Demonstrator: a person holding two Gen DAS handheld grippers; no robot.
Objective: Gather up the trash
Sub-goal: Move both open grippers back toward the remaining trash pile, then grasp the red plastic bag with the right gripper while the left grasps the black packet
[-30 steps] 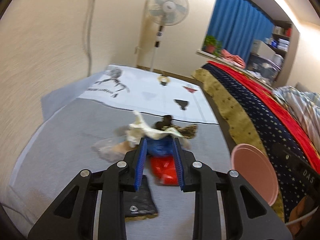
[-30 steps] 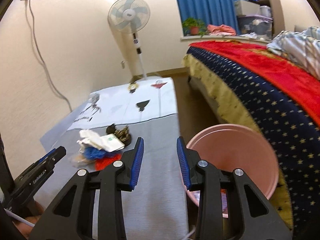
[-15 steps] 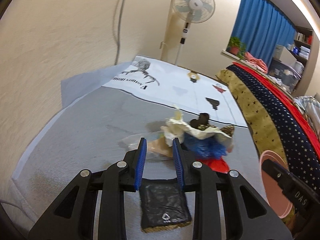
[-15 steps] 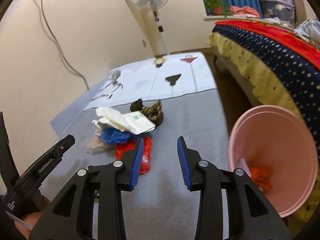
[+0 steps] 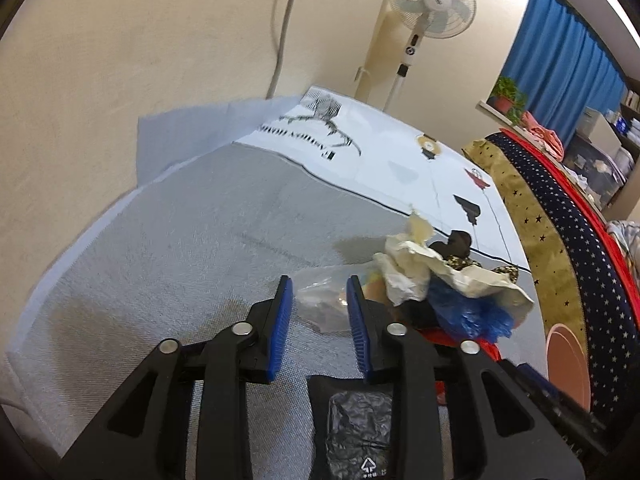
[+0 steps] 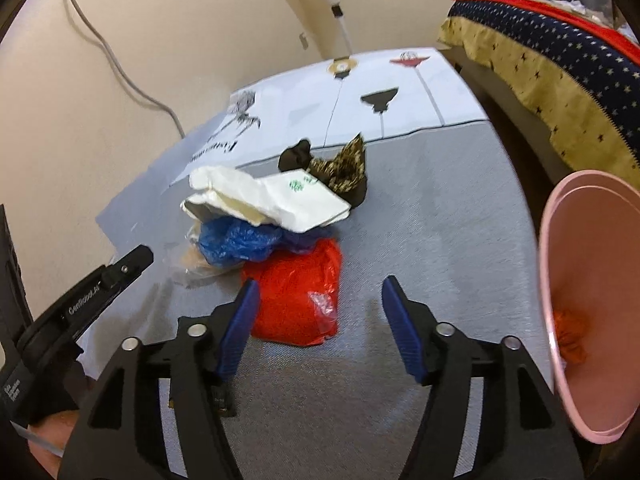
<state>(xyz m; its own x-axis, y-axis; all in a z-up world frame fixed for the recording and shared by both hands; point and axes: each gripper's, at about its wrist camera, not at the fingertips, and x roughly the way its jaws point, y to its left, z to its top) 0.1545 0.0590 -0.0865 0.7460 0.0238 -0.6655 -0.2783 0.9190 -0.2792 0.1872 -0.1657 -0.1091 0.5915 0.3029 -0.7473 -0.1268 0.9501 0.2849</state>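
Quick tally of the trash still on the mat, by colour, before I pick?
White paper wrapper: 1
Blue plastic bag: 1
Red plastic bag: 1
Clear plastic bag: 1
Black pouch: 1
Dark patterned wrapper: 1
Total: 6, as far as the heap shows.
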